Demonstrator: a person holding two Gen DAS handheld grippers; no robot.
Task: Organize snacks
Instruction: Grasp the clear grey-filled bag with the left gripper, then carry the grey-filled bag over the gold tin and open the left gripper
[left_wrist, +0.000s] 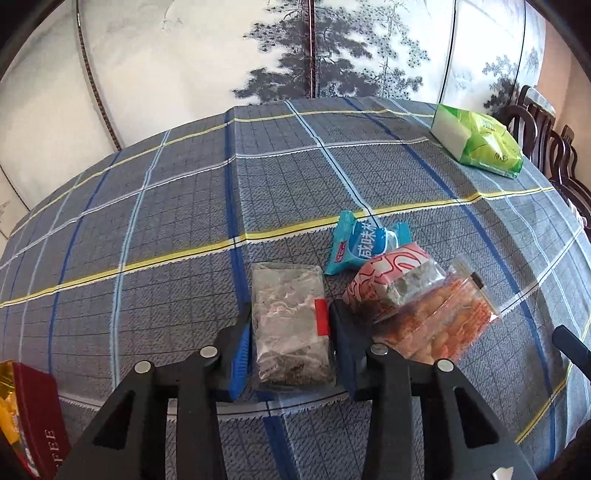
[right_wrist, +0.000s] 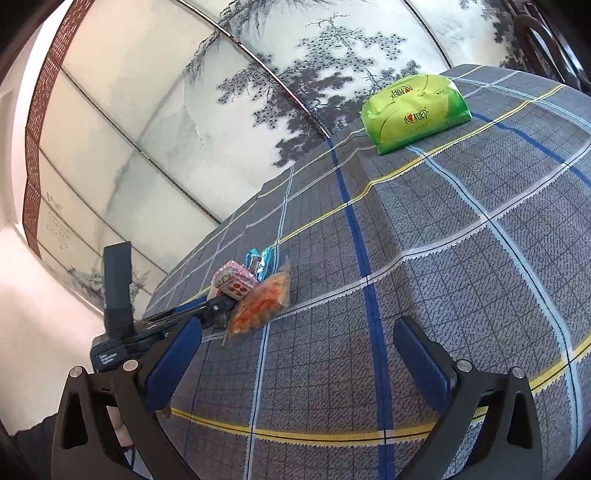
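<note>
My left gripper (left_wrist: 291, 332) has its blue pads against both sides of a clear snack packet with a red tab (left_wrist: 291, 321), which rests on the plaid tablecloth (left_wrist: 147, 221). Right beside it lie a pink-and-white packet (left_wrist: 384, 273), an orange snack bag (left_wrist: 439, 321) and a teal packet (left_wrist: 364, 242). My right gripper (right_wrist: 297, 350) is open and empty above the cloth. In the right wrist view the left gripper (right_wrist: 218, 310) shows beside the orange bag (right_wrist: 260, 306), the pink packet (right_wrist: 234, 280) and the teal packet (right_wrist: 260, 260).
A green tissue pack (left_wrist: 480, 140) lies at the far right of the table, also in the right wrist view (right_wrist: 413, 110). A red coffee bag (left_wrist: 33, 417) sits at the near left edge. Dark wooden chairs (left_wrist: 554, 147) stand at the right. A painted screen stands behind.
</note>
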